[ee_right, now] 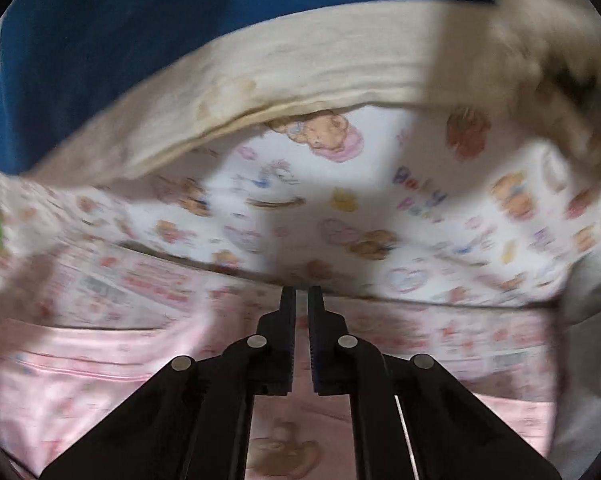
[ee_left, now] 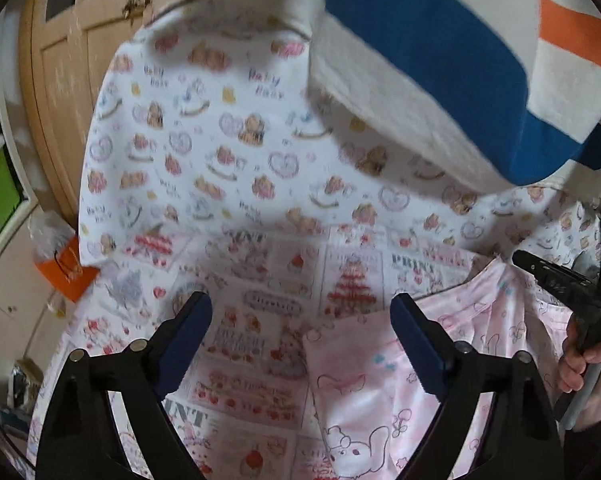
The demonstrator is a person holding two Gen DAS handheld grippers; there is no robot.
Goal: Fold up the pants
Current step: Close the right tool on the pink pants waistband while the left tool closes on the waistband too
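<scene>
Pink printed cotton makes up the pants (ee_left: 380, 392): thin, soft and light, with no stiffness of their own. They lie flat on a patterned sheet (ee_left: 260, 320), at 5 o'clock in the left wrist view. Expect the cloth to drape and crease where lifted, and to drag on the sheet rather than slide. Judged best hold: a hemmed edge or corner, where layers are doubled and the pads can pinch both together.

Left hand-held gripper (ee_left: 300, 320) stands wide open above the sheet, its right finger over the pants' upper edge, nothing between the pads. Right hand-held gripper (ee_right: 301, 300) has its jaws drawn nearly together; blur hides whether cloth is pinched at the tips.

At 12 o'clock lies a second sheet (ee_left: 220, 120) printed with bears, and a thick striped blanket (ee_left: 420, 40), fuzzy and bulky.
</scene>
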